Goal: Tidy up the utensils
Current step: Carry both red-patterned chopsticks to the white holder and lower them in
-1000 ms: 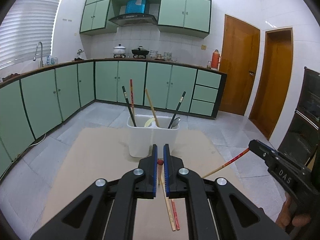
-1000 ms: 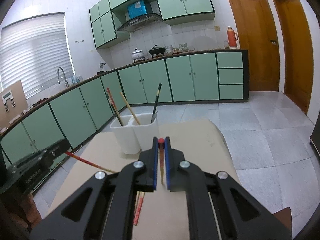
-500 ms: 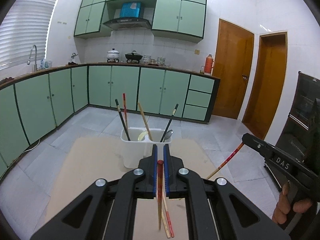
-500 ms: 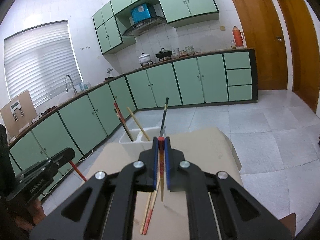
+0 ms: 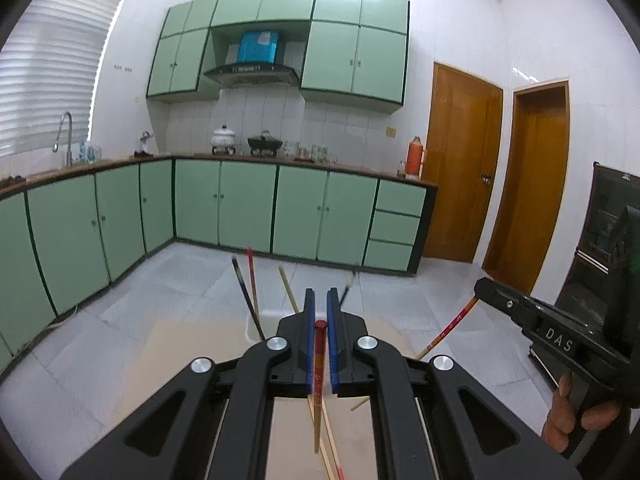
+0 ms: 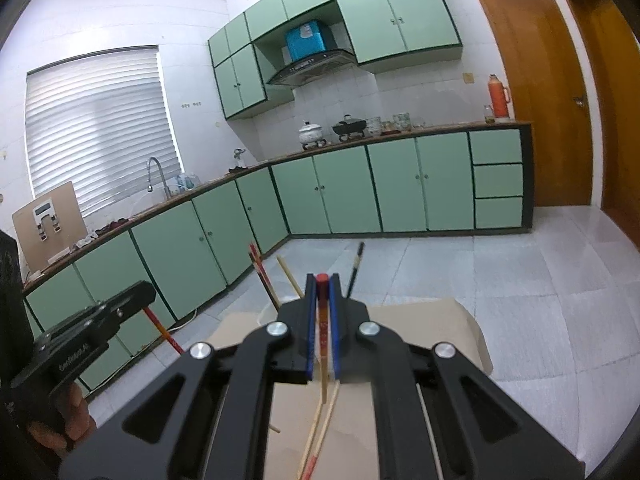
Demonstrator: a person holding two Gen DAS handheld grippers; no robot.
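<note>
There it is, white capitals "DAS" on the black body of the right gripper (image 5: 486, 292), seen from the left wrist camera, the letters running along its side just above the person's hand (image 5: 576, 420). Over on the right wrist camera, the left gripper (image 6: 146, 292) carries white lettering along its black body too, but it's too blurred to read. The blue box (image 6: 306, 42) above the range hood has a pale label, illegible in both views. Nothing else readable.
</note>
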